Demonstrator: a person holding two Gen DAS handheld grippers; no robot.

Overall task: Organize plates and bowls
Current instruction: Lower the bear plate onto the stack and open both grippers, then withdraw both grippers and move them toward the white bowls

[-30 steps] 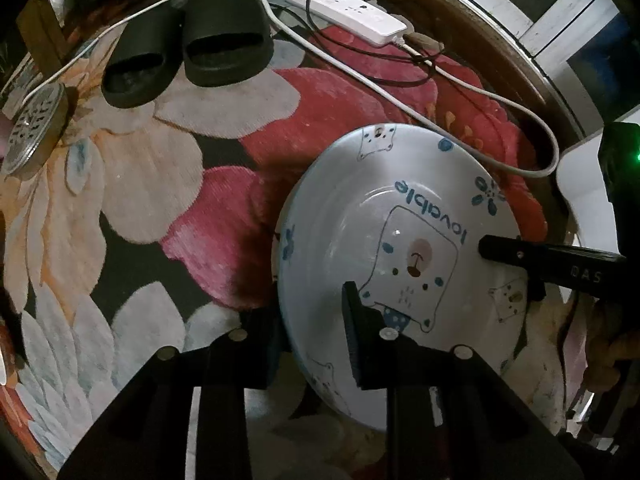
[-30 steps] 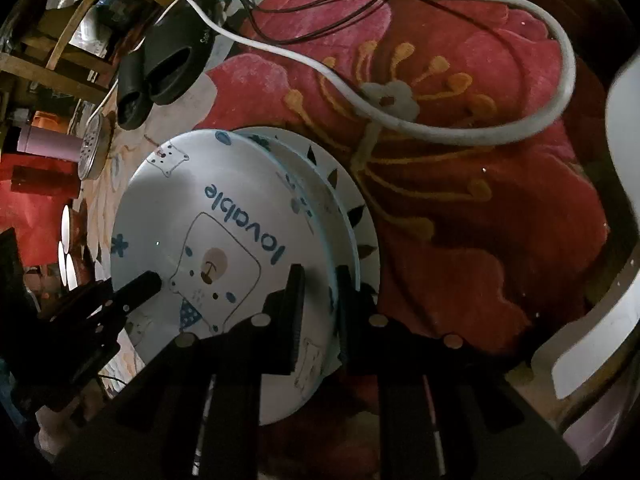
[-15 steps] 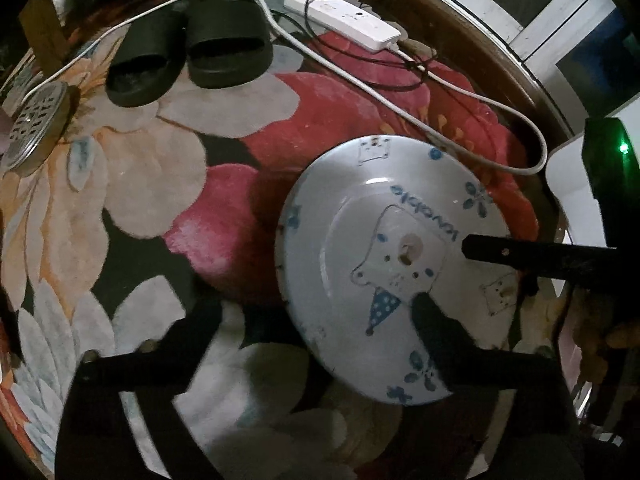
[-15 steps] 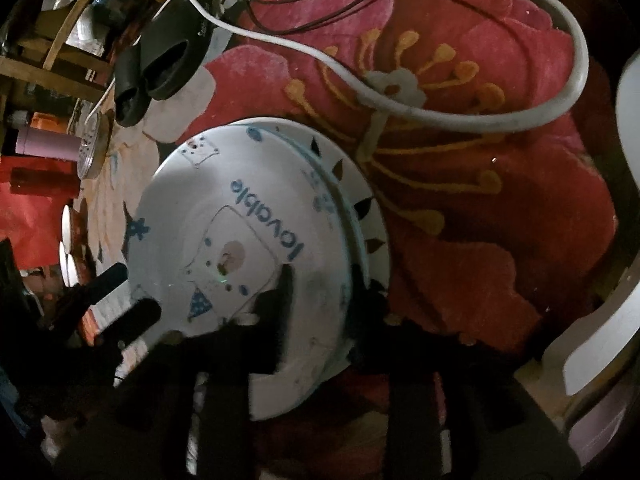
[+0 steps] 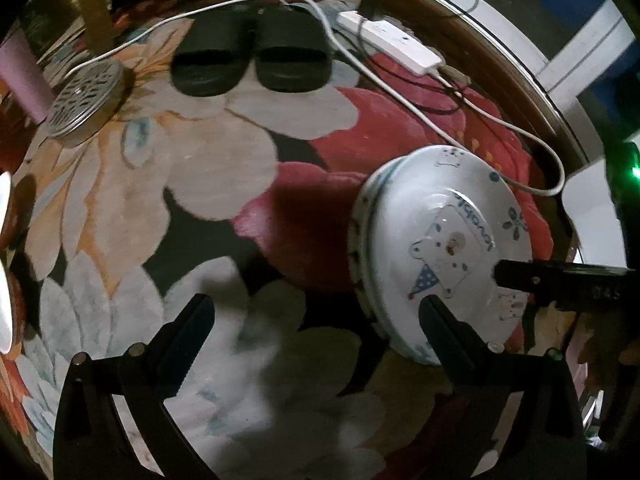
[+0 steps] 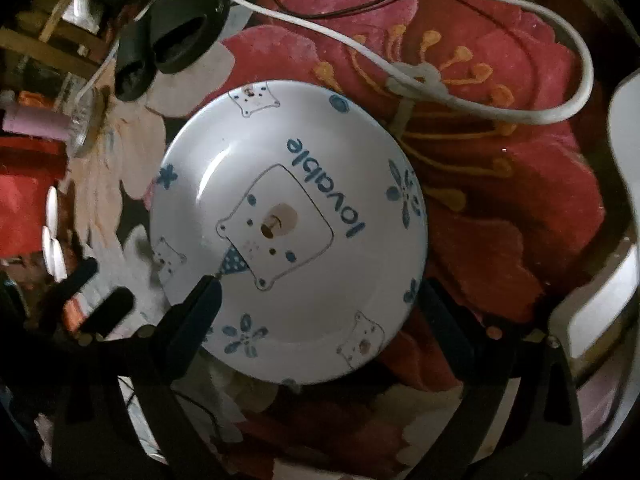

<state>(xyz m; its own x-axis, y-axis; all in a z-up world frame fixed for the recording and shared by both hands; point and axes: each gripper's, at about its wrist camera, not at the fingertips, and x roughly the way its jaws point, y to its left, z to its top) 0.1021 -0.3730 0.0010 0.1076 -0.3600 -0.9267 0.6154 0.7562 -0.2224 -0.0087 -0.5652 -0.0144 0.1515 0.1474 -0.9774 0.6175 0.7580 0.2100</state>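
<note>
Firstly, from the left wrist view, the left claw [image 5: 316,314] stands wide open and holds nothing. The bear plate [image 5: 444,252] lies face up on the flowered carpet [image 5: 168,184], on top of another plate whose patterned rim [image 5: 356,240] shows at its left edge. The stack is forward and to the right of this claw; only the right finger [image 5: 444,324] overlaps the plate's near edge in the picture, and contact cannot be told. A finger of the right claw [image 5: 560,280] reaches over the plate's right side.

Secondly, from the right wrist view, the right claw [image 6: 324,312] is also spread open and empty. The bear plate [image 6: 288,232] sits directly ahead, between its two fingers, so the right hand seems the nearer one for any next move. Black slippers [image 6: 168,44] and a white cable [image 6: 480,104] lie beyond.
</note>
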